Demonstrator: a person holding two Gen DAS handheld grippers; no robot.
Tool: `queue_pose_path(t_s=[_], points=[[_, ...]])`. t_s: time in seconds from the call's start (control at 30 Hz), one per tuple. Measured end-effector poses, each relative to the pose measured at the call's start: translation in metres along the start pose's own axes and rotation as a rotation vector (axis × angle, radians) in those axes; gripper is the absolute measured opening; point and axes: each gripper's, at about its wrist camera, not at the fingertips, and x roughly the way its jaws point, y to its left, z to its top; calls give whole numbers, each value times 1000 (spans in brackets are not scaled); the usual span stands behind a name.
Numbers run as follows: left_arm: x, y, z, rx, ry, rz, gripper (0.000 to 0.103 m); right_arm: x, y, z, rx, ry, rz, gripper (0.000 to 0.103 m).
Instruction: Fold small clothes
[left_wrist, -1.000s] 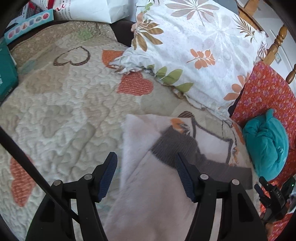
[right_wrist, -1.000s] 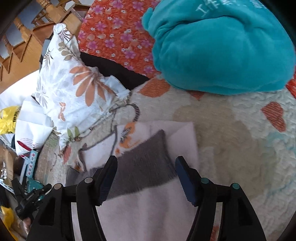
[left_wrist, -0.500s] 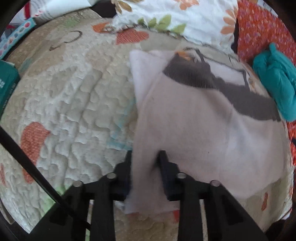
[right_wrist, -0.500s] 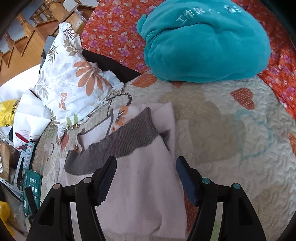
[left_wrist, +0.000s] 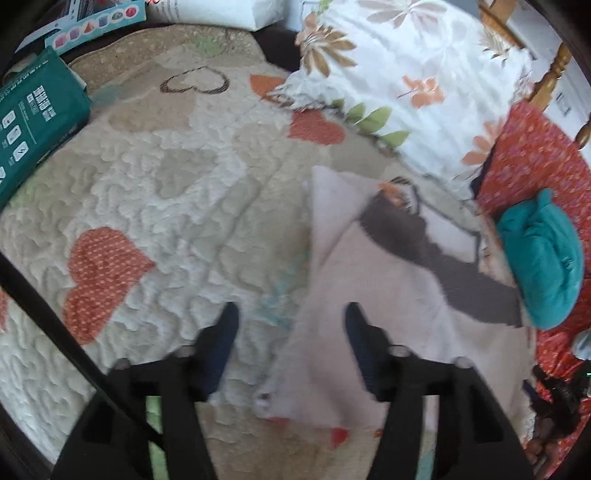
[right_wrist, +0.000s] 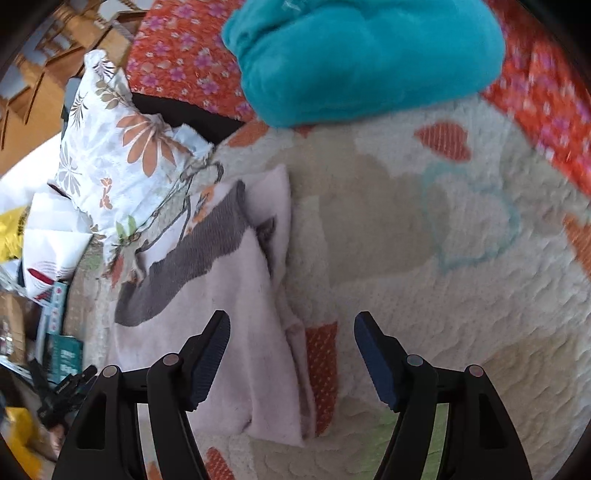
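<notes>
A small pale pink garment (left_wrist: 373, 306) with a dark grey band (left_wrist: 424, 251) lies folded on the quilted bed cover (left_wrist: 177, 206). It also shows in the right wrist view (right_wrist: 240, 325). My left gripper (left_wrist: 290, 336) is open and empty above the garment's left edge. My right gripper (right_wrist: 290, 354) is open and empty above the garment's right edge, where layers are stacked.
A floral pillow (left_wrist: 406, 74) lies behind the garment. A teal bundle of cloth (left_wrist: 543, 254) sits on an orange flowered cloth (left_wrist: 535, 155) to the right. A green box (left_wrist: 33, 118) lies at the left edge. Wooden bed posts (left_wrist: 550, 74) stand at the back.
My left gripper was shut on the garment's near edge half a second ago; it has let go, opened and pulled back. The right gripper stayed open and shifted to the garment's right edge.
</notes>
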Motion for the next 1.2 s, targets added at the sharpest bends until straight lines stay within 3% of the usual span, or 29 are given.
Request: queue_pose_path(t_s=[0.1,0.17,0.3,0.37,0.47,0.53,0.57,0.6,0.67,0.7,0.83,0.93,1.07,1.17,1.2], points=[[11,-15,1,40,20,-26,65,10,-3,-4,34,43,63,75],[21,-18,-1,47,42,-46,72,17,-3,-6,35,62,62,76],[49,-19,-2,21,115,-98,72,35,-3,-12,45,101,76,78],[56,-25,-2,38,97,-108,82,37,0,-13,36,79,94,80],[62,-38,-3,75,108,-142,83,49,7,-14,29,83,179,79],[64,-51,-9,116,122,-143,75,53,16,-16,-5,57,162,78],[64,-56,-11,141,129,-114,46,56,21,-18,-29,48,143,66],[65,-63,-12,179,152,-65,19,59,27,-19,-47,50,107,41],[59,-65,-9,177,175,-68,15,63,28,-20,-32,85,134,22],[54,-63,-7,164,178,-62,14,61,29,-21,-19,96,138,20],[32,-44,-5,74,202,-109,13,43,30,-30,7,130,165,19],[17,-37,-16,82,232,-105,13,27,28,-39,21,161,186,19],[2,-31,-40,131,265,-45,15,14,25,-60,12,204,164,21],[-1,-21,-50,160,251,41,17,12,15,-82,-7,241,65,30],[-3,-16,-51,146,249,54,19,9,11,-85,16,230,76,32]])
